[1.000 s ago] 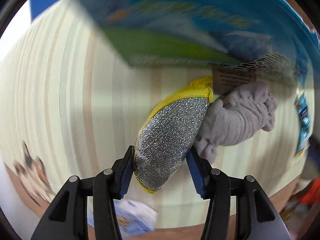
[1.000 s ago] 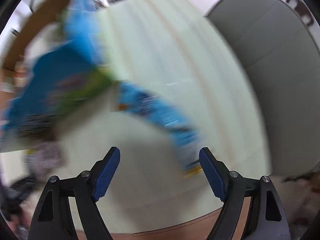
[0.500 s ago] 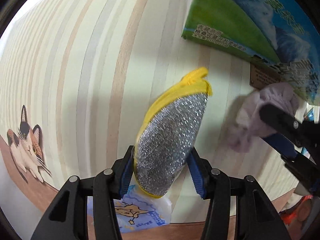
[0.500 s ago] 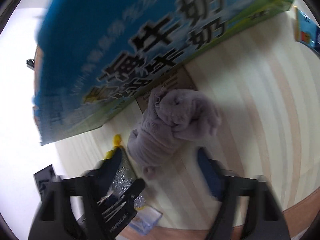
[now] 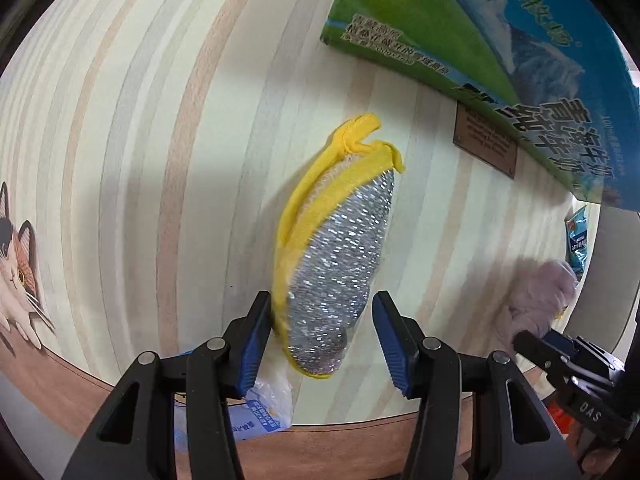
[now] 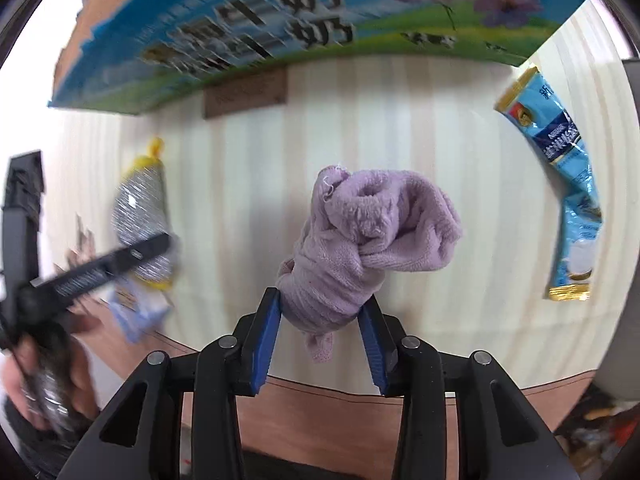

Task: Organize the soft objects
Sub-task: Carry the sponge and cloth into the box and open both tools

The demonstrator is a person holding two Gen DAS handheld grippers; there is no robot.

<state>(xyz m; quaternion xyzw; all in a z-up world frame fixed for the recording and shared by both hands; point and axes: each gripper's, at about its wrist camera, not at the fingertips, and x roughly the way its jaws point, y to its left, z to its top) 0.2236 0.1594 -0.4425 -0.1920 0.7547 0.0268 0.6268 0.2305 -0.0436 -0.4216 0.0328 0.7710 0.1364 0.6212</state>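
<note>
A yellow-edged silver scouring sponge (image 5: 336, 264) lies on the striped table, its near end between the jaws of my left gripper (image 5: 320, 336). The jaws stand apart, the left pad touching the sponge and the right pad clear of it. The sponge also shows in the right wrist view (image 6: 140, 220). My right gripper (image 6: 320, 320) is shut on a rolled lilac towel (image 6: 372, 232), held between both blue pads. The towel shows small and blurred in the left wrist view (image 5: 536, 300).
A blue and green milk carton box (image 5: 500, 52) lies at the back of the table (image 5: 160, 160), also seen in the right wrist view (image 6: 280, 20). A blue snack packet (image 6: 568, 184) lies at the right. A small plastic packet (image 5: 264, 412) lies at the front edge.
My right gripper has closed on the lilac towel and carried it to the right, away from the sponge. My left gripper's jaws have opened, loosening their hold on the sponge.
</note>
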